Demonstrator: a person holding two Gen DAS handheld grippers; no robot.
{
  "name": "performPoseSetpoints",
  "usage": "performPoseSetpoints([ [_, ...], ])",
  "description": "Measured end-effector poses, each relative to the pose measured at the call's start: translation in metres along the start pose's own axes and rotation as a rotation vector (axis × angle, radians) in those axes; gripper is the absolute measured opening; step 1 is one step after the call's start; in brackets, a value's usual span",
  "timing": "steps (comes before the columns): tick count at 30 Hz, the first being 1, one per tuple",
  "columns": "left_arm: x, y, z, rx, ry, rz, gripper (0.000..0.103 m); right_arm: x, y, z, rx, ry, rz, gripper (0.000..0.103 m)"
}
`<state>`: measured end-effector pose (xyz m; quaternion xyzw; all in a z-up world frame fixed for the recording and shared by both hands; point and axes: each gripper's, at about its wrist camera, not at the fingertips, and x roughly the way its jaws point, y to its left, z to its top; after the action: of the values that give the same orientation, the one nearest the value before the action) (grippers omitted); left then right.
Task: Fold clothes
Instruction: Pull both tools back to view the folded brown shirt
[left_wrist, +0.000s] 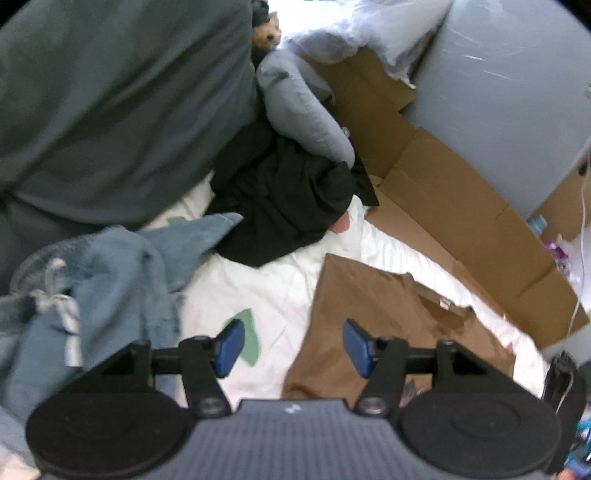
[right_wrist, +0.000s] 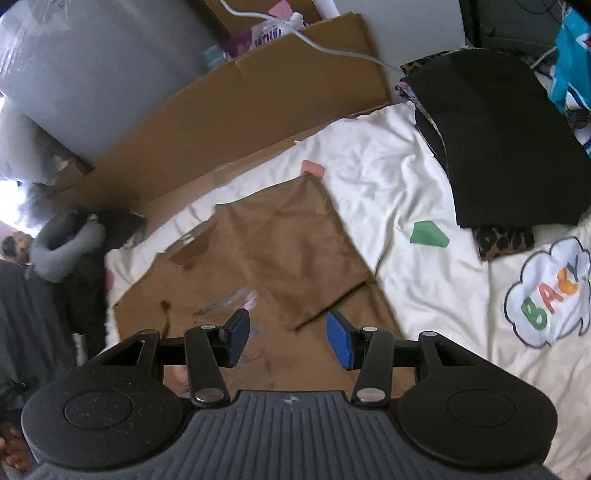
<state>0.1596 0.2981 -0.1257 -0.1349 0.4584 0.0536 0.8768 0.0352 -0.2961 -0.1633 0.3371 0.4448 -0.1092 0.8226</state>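
Left wrist view: the left hand-held gripper (left_wrist: 293, 345) is held wide apart, empty, over the bed (left_wrist: 280, 291); the brown T-shirt (left_wrist: 369, 314) is spread at lower right. The blue towel (left_wrist: 110, 266) could be snagged.

Right wrist view: the right hand-held gripper (right_wrist: 287, 338) gapes, gripping nothing, above the brown T-shirt (right_wrist: 291, 254), one side folded over. That flap could be dragged askew if only one layer is pinched.

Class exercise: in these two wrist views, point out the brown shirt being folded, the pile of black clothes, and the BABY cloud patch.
brown shirt (right_wrist: 295, 251): right wrist view, on the folded-over panel.
black clothes (left_wrist: 284, 195): left wrist view, middle of the crumpled heap.
BABY cloud patch (right_wrist: 546, 295): right wrist view, on the white patch among the letters.
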Motion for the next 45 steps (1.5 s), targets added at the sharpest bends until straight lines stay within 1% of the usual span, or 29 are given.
performPoseSetpoints([
  [2, -0.023, 0.004, -0.005, 0.027, -0.008, -0.002, 0.064, -0.02, 0.001, 0.001, -0.014, -0.017, 0.008, 0.054],
  [5, -0.054, 0.011, -0.008, 0.039, -0.027, -0.016, 0.067, -0.046, 0.004, 0.003, -0.048, -0.033, 0.018, 0.054],
  [7, -0.073, 0.014, -0.01, 0.055, -0.047, -0.006, 0.069, -0.06, 0.002, 0.002, -0.062, -0.036, 0.025, 0.054],
  [9, -0.09, 0.017, -0.013, 0.079, -0.052, 0.008, 0.072, -0.07, -0.001, 0.0, -0.065, -0.031, 0.038, 0.054],
  [12, -0.111, 0.023, -0.016, 0.114, -0.039, 0.02, 0.073, -0.081, -0.013, -0.007, 0.01, -0.003, 0.043, 0.054],
  [13, -0.116, 0.025, -0.018, 0.119, -0.032, 0.028, 0.074, -0.084, -0.018, -0.01, 0.052, 0.014, 0.061, 0.055],
  [15, -0.127, 0.029, -0.022, 0.129, -0.018, 0.043, 0.075, -0.085, -0.021, -0.017, 0.075, 0.041, 0.082, 0.055],
  [19, -0.142, 0.037, -0.033, 0.117, 0.016, 0.075, 0.075, -0.084, -0.02, -0.034, 0.057, 0.069, 0.11, 0.055],
  [22, -0.148, 0.044, -0.043, 0.094, 0.046, 0.083, 0.075, -0.081, -0.018, -0.042, 0.005, 0.075, 0.097, 0.055],
  [25, -0.15, 0.051, -0.053, 0.072, 0.067, 0.099, 0.075, -0.08, -0.017, -0.05, -0.088, 0.064, 0.057, 0.056],
  [28, -0.15, 0.056, -0.067, 0.059, 0.082, 0.116, 0.075, -0.077, -0.023, -0.062, -0.136, 0.091, 0.041, 0.057],
  [32, -0.136, 0.056, -0.092, 0.061, 0.149, 0.119, 0.075, -0.067, -0.029, -0.071, -0.158, 0.139, 0.04, 0.057],
  [34, -0.129, 0.055, -0.104, 0.073, 0.16, 0.134, 0.075, -0.062, -0.032, -0.076, -0.167, 0.163, 0.041, 0.057],
  [36, -0.118, 0.054, -0.115, 0.074, 0.189, 0.148, 0.074, -0.057, -0.035, -0.08, -0.177, 0.187, 0.041, 0.057],
  [40, -0.097, 0.053, -0.133, 0.066, 0.24, 0.146, 0.073, -0.046, -0.041, -0.089, -0.196, 0.236, 0.042, 0.057],
  [43, -0.081, 0.052, -0.145, 0.071, 0.271, 0.161, 0.073, -0.038, -0.047, -0.093, -0.218, 0.248, 0.033, 0.057],
  [45, -0.07, 0.051, -0.153, 0.086, 0.302, 0.168, 0.072, -0.032, -0.053, -0.096, -0.235, 0.244, 0.008, 0.057],
])
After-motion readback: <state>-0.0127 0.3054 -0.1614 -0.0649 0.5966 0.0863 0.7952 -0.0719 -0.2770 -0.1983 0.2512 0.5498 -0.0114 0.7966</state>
